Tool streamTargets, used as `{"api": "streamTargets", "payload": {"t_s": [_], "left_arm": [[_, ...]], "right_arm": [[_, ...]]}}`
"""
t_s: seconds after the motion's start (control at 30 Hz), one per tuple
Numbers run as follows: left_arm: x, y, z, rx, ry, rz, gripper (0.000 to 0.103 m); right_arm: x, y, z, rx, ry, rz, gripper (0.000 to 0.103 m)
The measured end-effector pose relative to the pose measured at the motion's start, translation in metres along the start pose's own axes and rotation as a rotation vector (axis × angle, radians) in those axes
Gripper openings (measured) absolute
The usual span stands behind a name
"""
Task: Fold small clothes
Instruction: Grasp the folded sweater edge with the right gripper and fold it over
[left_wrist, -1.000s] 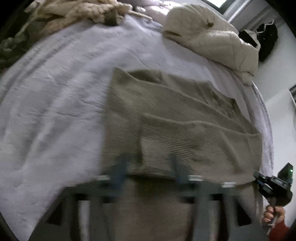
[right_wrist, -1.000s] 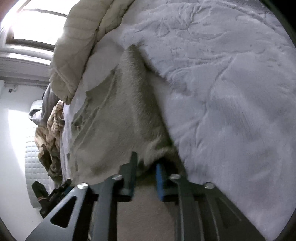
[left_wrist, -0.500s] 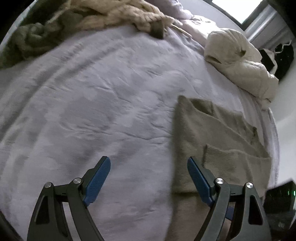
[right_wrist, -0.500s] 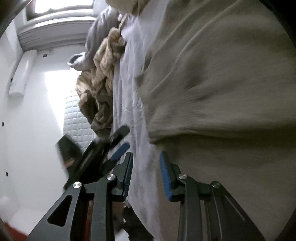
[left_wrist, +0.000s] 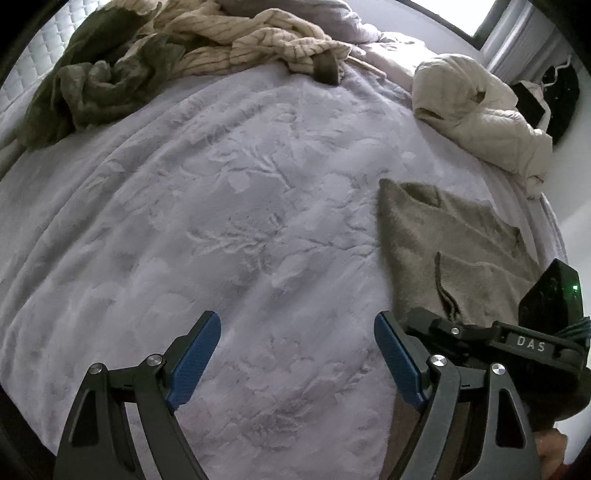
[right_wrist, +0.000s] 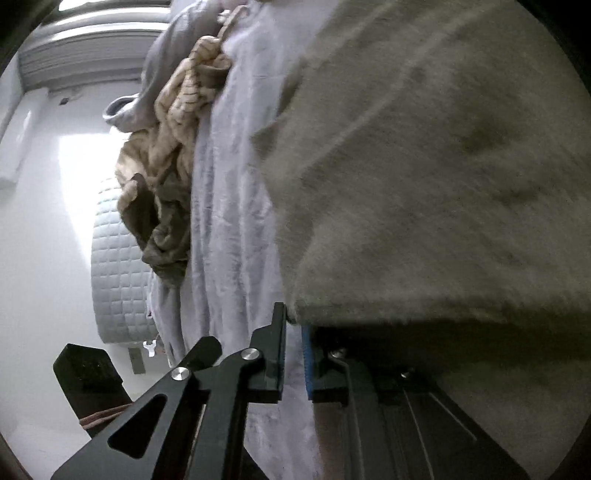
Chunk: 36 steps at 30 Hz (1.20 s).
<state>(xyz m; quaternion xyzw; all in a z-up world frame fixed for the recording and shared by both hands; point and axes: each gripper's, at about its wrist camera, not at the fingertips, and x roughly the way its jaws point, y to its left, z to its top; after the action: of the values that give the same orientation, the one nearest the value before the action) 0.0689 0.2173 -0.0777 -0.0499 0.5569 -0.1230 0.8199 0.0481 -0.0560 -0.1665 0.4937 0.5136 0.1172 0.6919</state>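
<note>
Fold laid down, left grip released

The beige knitted sweater (left_wrist: 454, 254) has been let go by the left gripper (left_wrist: 295, 354), fingers now apart; the right gripper (right_wrist: 294, 354) is kept nearly together at its hem.

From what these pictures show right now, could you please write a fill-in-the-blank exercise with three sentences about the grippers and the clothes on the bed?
1. The left gripper hangs over the pale embossed bedspread with its blue pads wide ____.
2. The folded beige knitted sweater lies to the ____ of the left gripper.
3. The dark green crumpled garment lies at the far ____ of the bed in the left wrist view.

Missing words: open; right; left
</note>
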Motion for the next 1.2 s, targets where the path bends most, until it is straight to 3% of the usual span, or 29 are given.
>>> {"api": "streamTargets", "payload": {"t_s": [0.07, 0.13, 0.17, 0.2, 0.23, 0.3, 0.33, 0.4, 0.53, 0.7, 0.87, 1.03, 1.2], "left_arm": [[0.0, 0.0, -0.003, 0.0, 0.003, -0.008, 0.085], [0.0, -0.001, -0.005, 0.004, 0.009, -0.008, 0.085], [0.0, -0.003, -0.006, 0.005, 0.011, -0.008, 0.085], [-0.001, -0.003, -0.006, 0.005, 0.009, -0.009, 0.085], [-0.003, -0.004, -0.006, 0.005, 0.004, -0.011, 0.085], [-0.007, -0.005, -0.005, 0.003, -0.012, -0.018, 0.085], [-0.006, -0.005, -0.005, 0.003, -0.01, -0.013, 0.085], [-0.005, -0.004, -0.005, -0.003, 0.002, -0.001, 0.085], [-0.009, -0.003, -0.007, -0.002, -0.003, 0.002, 0.085], [-0.011, -0.008, -0.01, 0.002, 0.0, -0.005, 0.085], [-0.009, -0.023, -0.011, 0.024, 0.011, -0.014, 0.085], [-0.008, -0.038, -0.019, 0.067, 0.039, -0.007, 0.085], [-0.008, -0.057, -0.036, 0.122, 0.097, -0.01, 0.085]], "right_arm": [[-0.007, -0.002, -0.006, -0.004, -0.024, 0.009, 0.044], [-0.009, 0.002, -0.005, -0.012, -0.042, 0.011, 0.044], [-0.009, 0.004, -0.004, -0.017, -0.042, 0.017, 0.033], [-0.008, 0.007, -0.002, -0.026, -0.041, 0.032, 0.01], [-0.004, 0.015, 0.0, -0.052, -0.037, 0.024, 0.009], [0.007, 0.027, 0.0, -0.111, -0.014, -0.039, 0.011], [0.019, 0.029, -0.002, -0.136, 0.043, -0.068, 0.012], [0.025, 0.027, -0.008, -0.121, 0.095, -0.076, 0.012], [-0.012, 0.016, -0.017, -0.064, 0.026, -0.024, 0.014], [-0.053, -0.013, -0.001, 0.101, -0.099, 0.055, 0.016], [-0.036, -0.033, 0.004, 0.181, -0.053, 0.035, 0.009], [-0.038, -0.019, -0.021, 0.055, 0.045, -0.022, 0.011], [-0.103, -0.027, -0.037, -0.021, 0.01, -0.111, 0.012]]}}
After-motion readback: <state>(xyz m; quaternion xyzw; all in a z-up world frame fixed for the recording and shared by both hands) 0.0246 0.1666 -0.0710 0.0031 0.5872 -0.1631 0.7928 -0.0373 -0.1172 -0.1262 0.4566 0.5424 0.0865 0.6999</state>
